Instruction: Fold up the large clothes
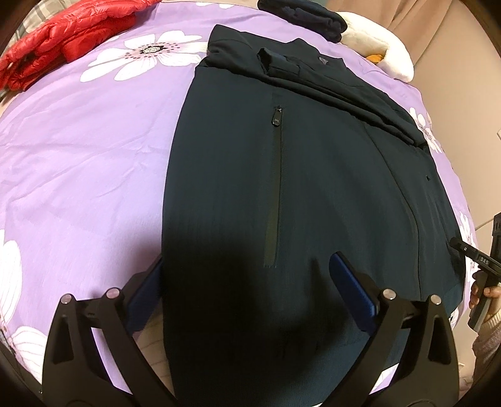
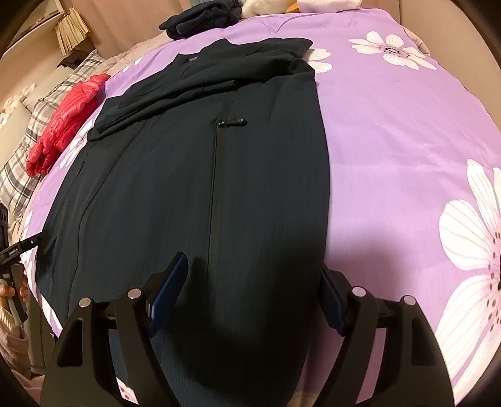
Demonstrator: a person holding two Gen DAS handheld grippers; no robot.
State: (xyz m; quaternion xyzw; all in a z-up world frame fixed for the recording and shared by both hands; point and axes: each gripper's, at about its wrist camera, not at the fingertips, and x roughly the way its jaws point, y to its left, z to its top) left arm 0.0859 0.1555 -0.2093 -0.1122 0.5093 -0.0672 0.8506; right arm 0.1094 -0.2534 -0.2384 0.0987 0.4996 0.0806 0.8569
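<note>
- Dark jacket (image 1: 313, 175) lies flat along the purple flowered bedspread (image 1: 94, 156), hem end nearest both cameras, sleeves folded across its far part; a zipped pocket (image 1: 275, 188) runs lengthwise down the body
- Left gripper (image 1: 247, 281) hangs over the hem end, tilted steeply down; its jaws stand spread wide, blue pads (image 1: 353, 294) apart with only flat cloth beneath them, nothing pinched
- Right gripper (image 2: 253, 281) hangs over the same end nearer the jacket's other long edge; its jaws are likewise spread, one pad over the cloth, the other at the jacket's edge beside bare bedspread; nothing held
- Red puffer jacket (image 1: 59, 40) lies crumpled at the bed's far side, well apart from the dark one
- Folded dark garment (image 2: 203, 15) sits beyond the collar end, next to a white plush toy (image 1: 385, 53)
</note>
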